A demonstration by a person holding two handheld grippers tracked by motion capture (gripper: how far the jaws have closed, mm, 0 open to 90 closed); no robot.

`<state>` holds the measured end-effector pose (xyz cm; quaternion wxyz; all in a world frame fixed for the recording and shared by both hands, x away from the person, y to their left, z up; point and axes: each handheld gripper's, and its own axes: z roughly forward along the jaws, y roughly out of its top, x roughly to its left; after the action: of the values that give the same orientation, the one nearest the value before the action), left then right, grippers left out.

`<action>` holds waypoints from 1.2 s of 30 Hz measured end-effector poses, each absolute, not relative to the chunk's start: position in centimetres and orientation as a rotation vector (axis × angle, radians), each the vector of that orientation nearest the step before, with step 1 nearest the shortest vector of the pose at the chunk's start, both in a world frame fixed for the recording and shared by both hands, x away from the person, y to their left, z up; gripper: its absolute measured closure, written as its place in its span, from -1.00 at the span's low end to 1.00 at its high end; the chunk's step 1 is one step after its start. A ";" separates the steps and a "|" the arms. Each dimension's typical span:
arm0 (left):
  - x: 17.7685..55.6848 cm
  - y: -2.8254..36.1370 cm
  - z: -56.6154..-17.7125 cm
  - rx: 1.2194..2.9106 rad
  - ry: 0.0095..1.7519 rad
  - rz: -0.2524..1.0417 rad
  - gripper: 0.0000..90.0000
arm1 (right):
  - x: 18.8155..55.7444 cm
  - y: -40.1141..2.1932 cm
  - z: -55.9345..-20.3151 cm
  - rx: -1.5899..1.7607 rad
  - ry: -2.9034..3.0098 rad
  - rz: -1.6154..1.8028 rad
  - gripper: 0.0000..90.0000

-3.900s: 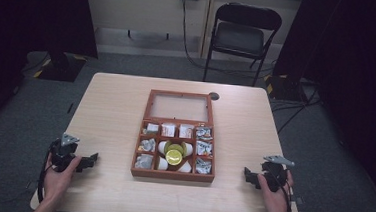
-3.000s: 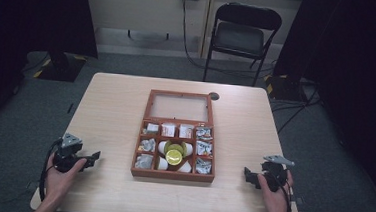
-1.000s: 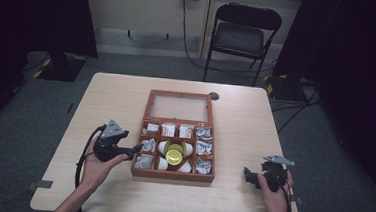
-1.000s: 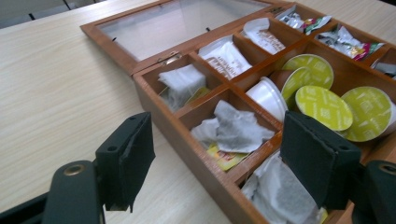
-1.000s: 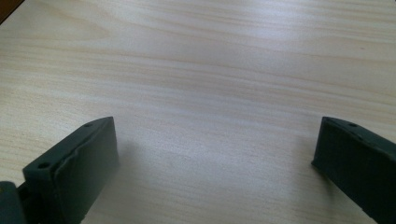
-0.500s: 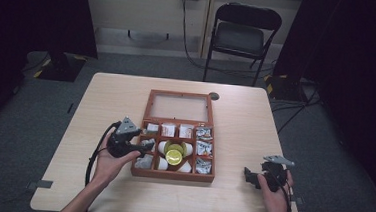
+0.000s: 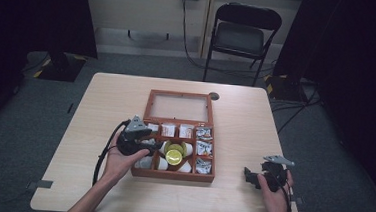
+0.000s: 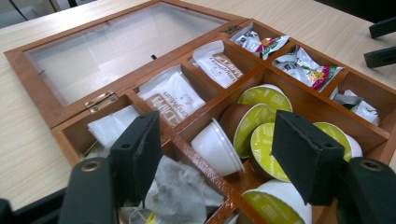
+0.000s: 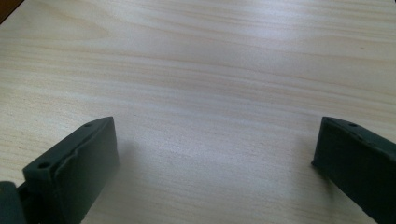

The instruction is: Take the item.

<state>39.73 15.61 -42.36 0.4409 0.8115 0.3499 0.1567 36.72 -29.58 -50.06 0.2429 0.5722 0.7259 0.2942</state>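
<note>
Left gripper view: left gripper (image 8: 219, 154) gaping above white green-lidded coffee pods (image 8: 254, 128) in brown wooden compartment box (image 8: 60, 114); straddle one pod, avoid dividers.

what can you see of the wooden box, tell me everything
The wooden box is reddish-brown and sits near the middle of the pale table. Its lid, a wood frame around a clear pane, lies folded back flat on brass-coloured hinges. Inside, wooden dividers form compartments: white sachets along the hinge side, colourful wrapped packets on one side, coffee capsules with green-yellow foil tops in a larger middle section, and a crumpled tea bag. The open left gripper hovers over its edge.
</note>
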 end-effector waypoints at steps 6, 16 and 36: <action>40.0 14.4 -42.2 2.044 0.827 0.366 -0.28 | 36.7 -29.6 -50.1 1.563 1.984 0.805 -1.00; 39.7 12.2 -43.1 2.134 0.760 0.360 -0.31 | 36.7 -29.6 -50.1 1.562 1.985 0.805 -1.00; 40.1 10.1 -45.1 2.243 0.712 0.225 -0.15 | 36.7 -29.6 -50.1 1.562 1.985 0.806 -1.00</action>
<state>40.05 10.13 -45.11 0.3792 0.8779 0.2788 0.0881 36.74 -29.57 -50.06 0.2428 0.5715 0.7263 0.2948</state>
